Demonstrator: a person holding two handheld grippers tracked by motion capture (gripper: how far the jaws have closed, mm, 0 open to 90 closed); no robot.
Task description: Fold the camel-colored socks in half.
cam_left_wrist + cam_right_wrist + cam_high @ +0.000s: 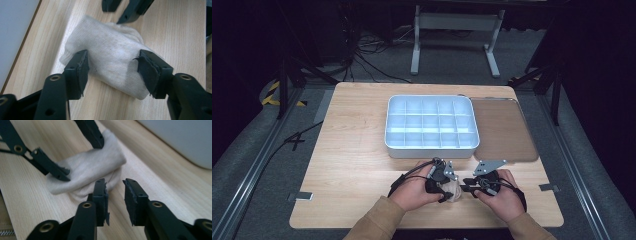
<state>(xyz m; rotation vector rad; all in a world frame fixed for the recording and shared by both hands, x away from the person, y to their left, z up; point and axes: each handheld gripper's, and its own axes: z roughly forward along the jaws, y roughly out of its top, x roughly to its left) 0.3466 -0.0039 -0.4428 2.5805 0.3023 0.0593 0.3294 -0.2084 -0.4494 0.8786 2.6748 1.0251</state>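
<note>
Two grippers meet at the near edge of the table, and I have them facing each other over a small rolled white cloth. My left gripper has its jaws spread wide with the cloth lying between the pads; I cannot tell whether they touch its sides, and nothing is squeezed. My right gripper has its jaws parted by a narrow gap with nothing between them; the cloth lies just past and to the left of its tips, on the bare wood. Beyond both sets of fingers sits a white divided tray with many small compartments. Beside that tray, on the right gripper's side, lies a flat brown lid.
</note>
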